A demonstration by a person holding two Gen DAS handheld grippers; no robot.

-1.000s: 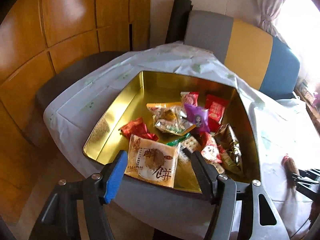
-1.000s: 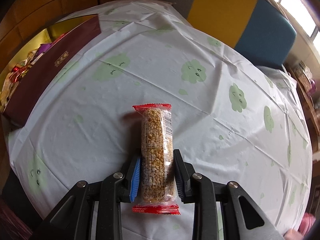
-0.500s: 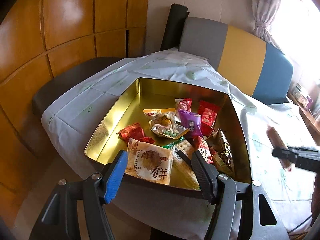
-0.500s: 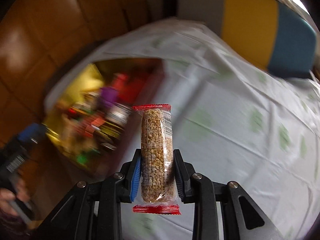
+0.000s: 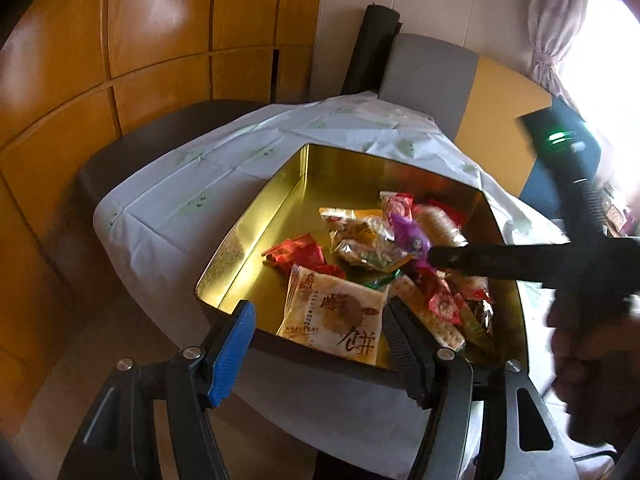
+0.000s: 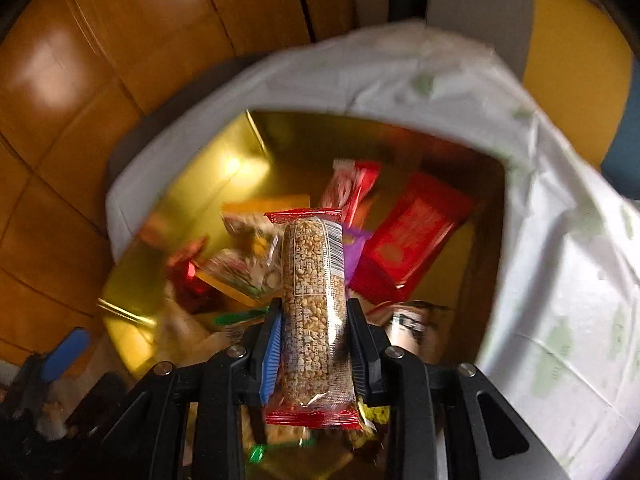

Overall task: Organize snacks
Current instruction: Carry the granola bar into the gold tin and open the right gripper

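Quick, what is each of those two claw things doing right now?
Left gripper: open, holding nothing.
Right gripper: closed on a grain bar.

snack packets (image 5: 372,240) lie in the tin (image 5: 256,236) on the table (image 5: 192,192), chair (image 5: 432,68) behind.

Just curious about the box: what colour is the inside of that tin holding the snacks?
Shiny gold inside the tin, seen best from the left wrist view.

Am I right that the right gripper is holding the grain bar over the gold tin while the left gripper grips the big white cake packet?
Not quite. The left gripper is open and empty; the left wrist view shows the white cake packet lying loose in the gold tin beyond its fingers. The rest holds: the right gripper clamps the grain bar over the tin.
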